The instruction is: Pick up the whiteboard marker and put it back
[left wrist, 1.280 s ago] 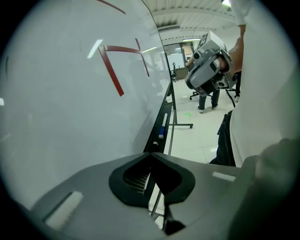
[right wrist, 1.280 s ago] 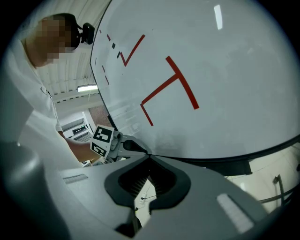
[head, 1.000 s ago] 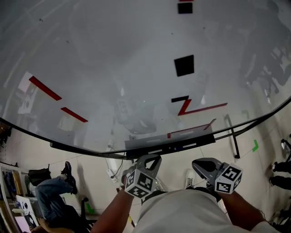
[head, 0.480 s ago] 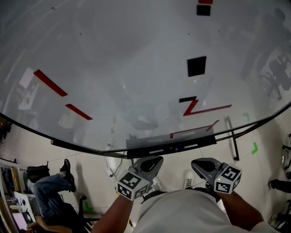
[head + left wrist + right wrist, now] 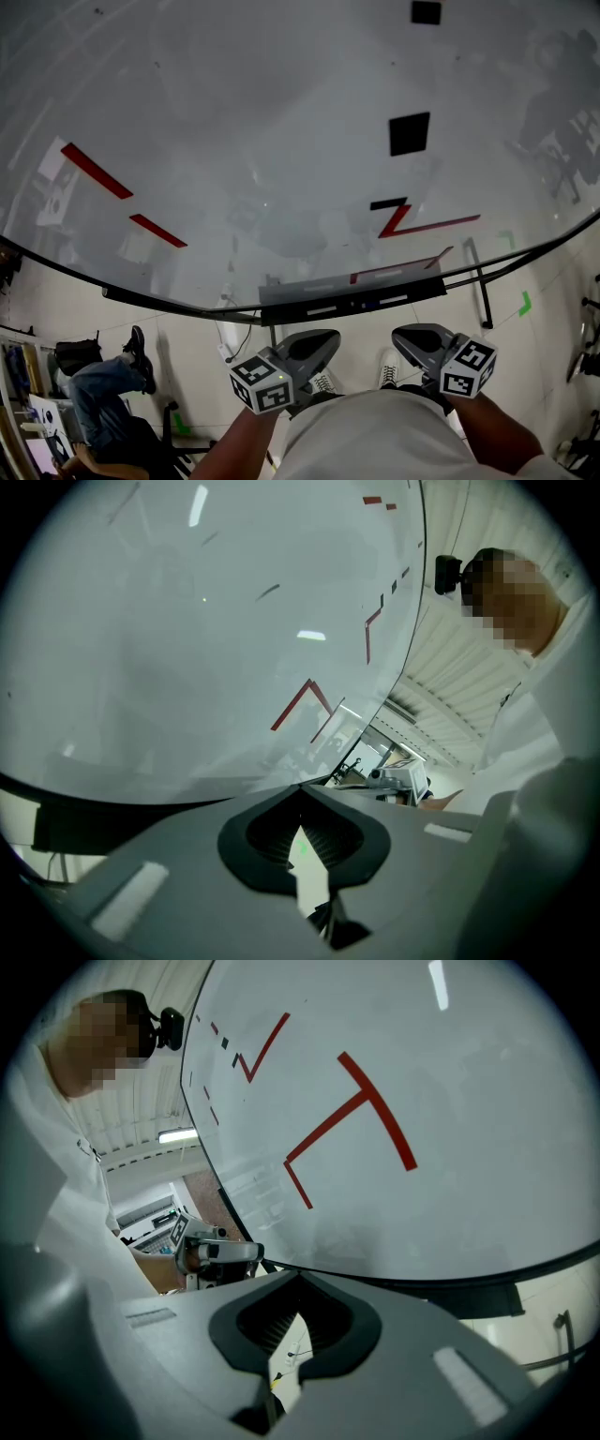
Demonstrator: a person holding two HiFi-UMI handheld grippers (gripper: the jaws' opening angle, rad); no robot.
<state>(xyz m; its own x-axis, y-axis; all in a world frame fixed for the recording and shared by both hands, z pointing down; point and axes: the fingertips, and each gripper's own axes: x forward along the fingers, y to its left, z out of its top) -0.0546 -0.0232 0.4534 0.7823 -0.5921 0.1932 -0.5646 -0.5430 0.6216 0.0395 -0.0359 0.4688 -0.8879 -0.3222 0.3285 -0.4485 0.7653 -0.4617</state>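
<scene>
Fingers (image 5: 178,855) of the left gripper (image 5: 300,789) are pressed together at their tips. Nothing sits between them, and only a bit of floor shows through the small gap behind the tips. The grey fingers (image 5: 450,1354) of the right gripper (image 5: 300,1279) are pressed together the same way, and they hold nothing either.

The whiteboard marker cannot be picked out for sure in any view. Two thin pale shapes lie on the long dark tray (image 5: 281,302) at the bottom edge of the board, but they are too small to tell what they are.

Both grippers are held low, close to the person's body. They are below that tray and do not touch it. They sit side by side with a gap between them, and both point up toward the board. Each gripper view shows the other gripper off to the side.

Above the tray is the big shiny white whiteboard (image 5: 234,122). It fills most of the head view. It has slanted red lines (image 5: 94,171) on its left side and black squares (image 5: 409,133) on its right side. A red zigzag mark (image 5: 405,223) sits just under the lower square. The right gripper view shows a red T shape (image 5: 361,1110) on the board.

Under the board is the pale floor (image 5: 84,309), with a bit of green tape (image 5: 527,302) stuck on it at the right. The person's white shirt (image 5: 375,436) fills the bottom of the head view, and a white shoe (image 5: 390,368) peeks out between the grippers. Another person in blue trousers (image 5: 103,394) sits at the lower left, well apart from the grippers.
</scene>
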